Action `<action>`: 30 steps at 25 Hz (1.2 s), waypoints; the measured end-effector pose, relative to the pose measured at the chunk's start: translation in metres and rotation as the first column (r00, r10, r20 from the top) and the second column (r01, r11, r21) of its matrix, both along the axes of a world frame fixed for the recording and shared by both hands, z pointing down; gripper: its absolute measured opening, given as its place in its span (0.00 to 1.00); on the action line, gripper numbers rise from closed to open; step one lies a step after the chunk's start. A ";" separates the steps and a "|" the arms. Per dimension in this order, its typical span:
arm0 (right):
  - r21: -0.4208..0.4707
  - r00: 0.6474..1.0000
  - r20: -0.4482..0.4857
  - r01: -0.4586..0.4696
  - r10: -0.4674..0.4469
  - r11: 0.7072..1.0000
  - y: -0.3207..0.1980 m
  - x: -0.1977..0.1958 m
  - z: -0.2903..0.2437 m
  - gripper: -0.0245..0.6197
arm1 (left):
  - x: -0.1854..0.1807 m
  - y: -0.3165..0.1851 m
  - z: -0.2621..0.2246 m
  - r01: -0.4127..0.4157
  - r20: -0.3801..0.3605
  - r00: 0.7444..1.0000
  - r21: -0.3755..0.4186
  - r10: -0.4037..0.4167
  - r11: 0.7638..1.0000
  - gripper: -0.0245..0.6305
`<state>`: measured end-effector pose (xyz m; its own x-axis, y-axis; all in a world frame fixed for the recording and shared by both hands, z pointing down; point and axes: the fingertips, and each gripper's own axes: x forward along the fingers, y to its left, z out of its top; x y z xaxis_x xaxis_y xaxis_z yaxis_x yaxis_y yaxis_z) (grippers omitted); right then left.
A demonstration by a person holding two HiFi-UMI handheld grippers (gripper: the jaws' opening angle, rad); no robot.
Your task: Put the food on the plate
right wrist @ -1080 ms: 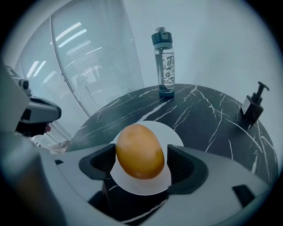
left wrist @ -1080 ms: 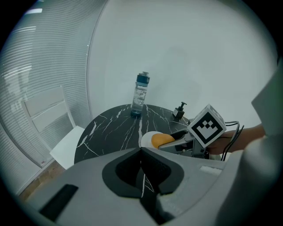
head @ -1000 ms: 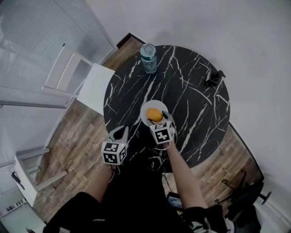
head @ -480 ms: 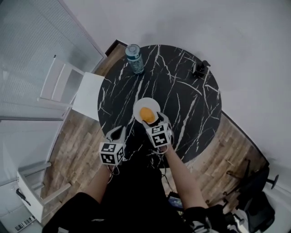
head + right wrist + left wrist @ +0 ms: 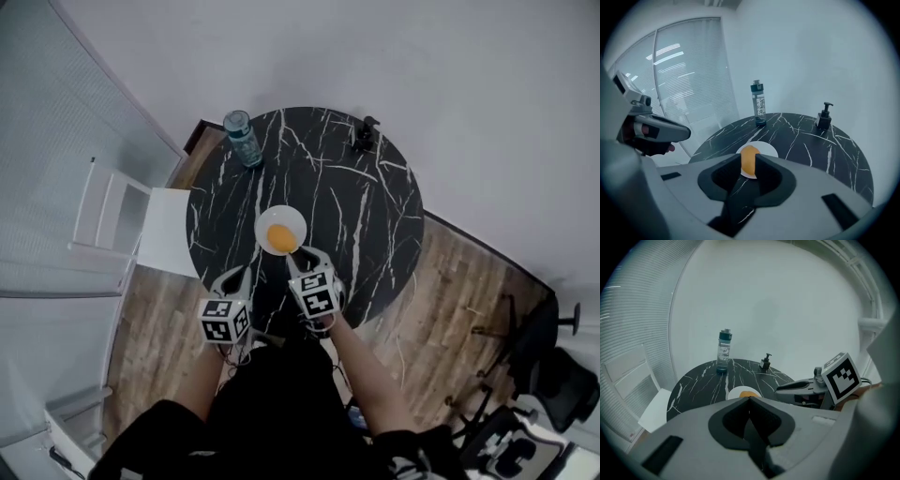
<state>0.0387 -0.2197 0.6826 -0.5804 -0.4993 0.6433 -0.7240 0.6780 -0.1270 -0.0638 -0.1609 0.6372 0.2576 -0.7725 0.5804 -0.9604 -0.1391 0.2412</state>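
An orange food piece (image 5: 279,238) lies on a small white plate (image 5: 292,218) on the round black marble table (image 5: 375,216). My right gripper (image 5: 302,255) hovers just short of the plate. Its jaws have just been closing to a narrow gap and nothing is between them. In the right gripper view the orange piece (image 5: 749,164) on the plate (image 5: 767,149) shows through that gap of the right gripper (image 5: 748,157). My left gripper (image 5: 239,274) is off the table's near edge, shut and empty. In the left gripper view its tips (image 5: 750,398) meet below the plate (image 5: 735,393).
A water bottle (image 5: 243,138) stands at the table's far left rim. A dark soap dispenser (image 5: 365,136) stands at the far rim. A white chair (image 5: 131,230) is left of the table and an office chair (image 5: 553,375) is at the lower right. The floor is wood.
Both grippers drew back from the plate and rose. The right gripper's jaws, wide around the orange piece before, have narrowed. The orange piece stays on the plate.
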 end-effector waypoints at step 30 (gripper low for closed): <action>0.506 0.937 0.271 -0.334 0.221 0.795 0.079 0.044 -0.249 0.03 | 0.033 0.028 -0.174 -0.226 0.049 0.973 0.404 0.226 0.886 0.04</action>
<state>0.0824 -0.1410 0.4339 -0.4433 -0.8887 0.1169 -0.8917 0.4505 0.0432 -0.0307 -0.1327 0.4635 0.4532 -0.8610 0.2308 -0.8914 -0.4379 0.1168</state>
